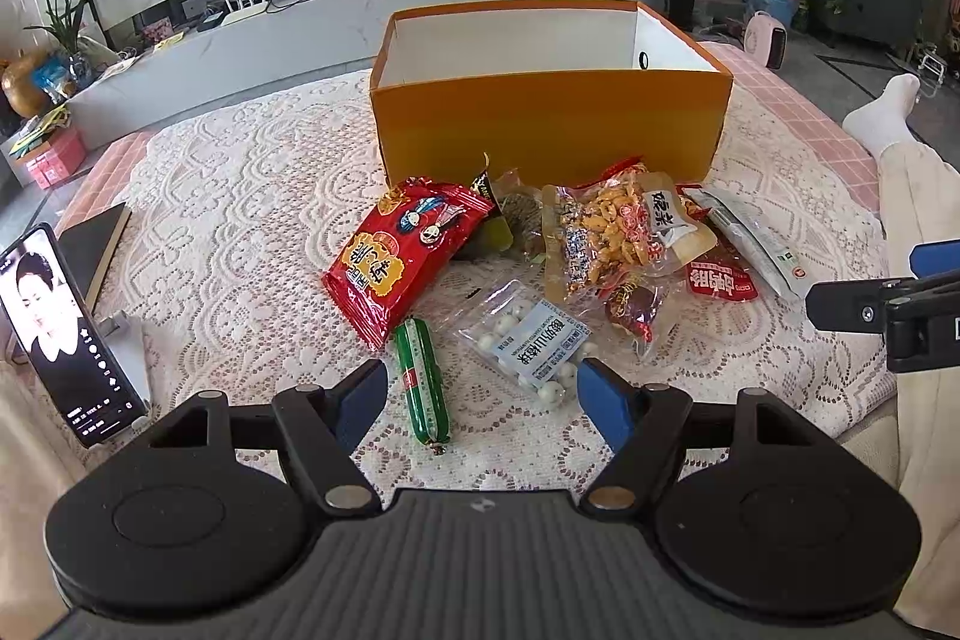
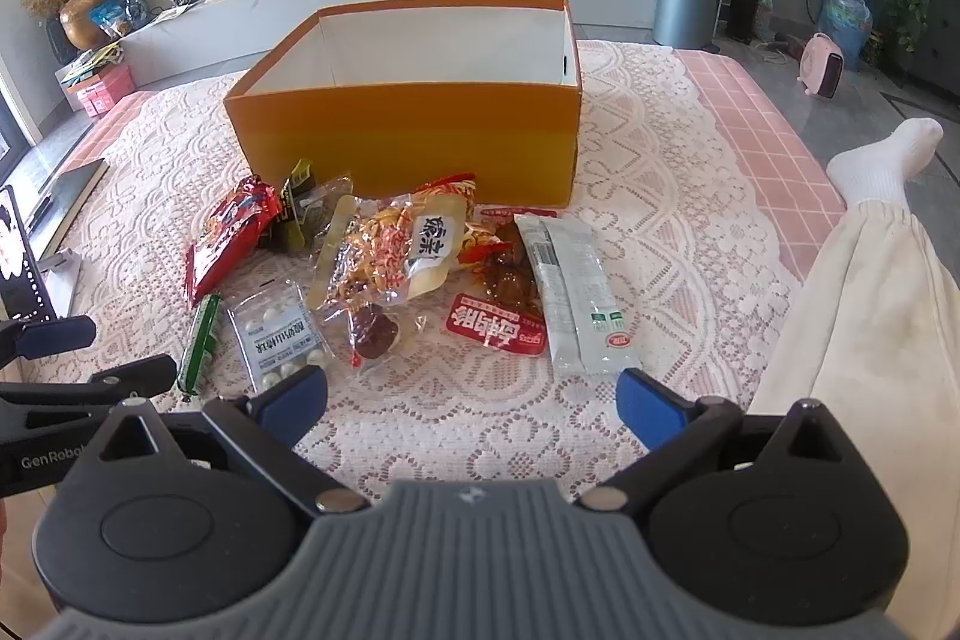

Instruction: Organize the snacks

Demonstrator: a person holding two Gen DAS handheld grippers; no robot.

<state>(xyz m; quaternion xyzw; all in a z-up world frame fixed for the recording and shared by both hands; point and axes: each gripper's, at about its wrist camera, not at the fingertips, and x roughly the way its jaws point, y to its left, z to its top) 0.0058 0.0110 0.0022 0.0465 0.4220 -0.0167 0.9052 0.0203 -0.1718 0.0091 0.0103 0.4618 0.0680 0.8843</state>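
Both the left gripper point(image 1: 483, 397) and right gripper point(image 2: 474, 403) hover spread wide, empty. Snacks lie mid-table before the orange box point(image 1: 549, 133). Best take the green sausage point(image 1: 423, 388) first, pinching across its middle.

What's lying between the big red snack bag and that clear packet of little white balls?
In the left wrist view, a green sausage stick lies between the red bag and the white-ball packet.

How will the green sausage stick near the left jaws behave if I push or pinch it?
The green sausage stick is round and lies loose on the lace cloth, so a sideways push would probably roll it. Its glossy casing looks slippery, so pinch across the middle. It looks fairly stiff and should lift without drooping much.
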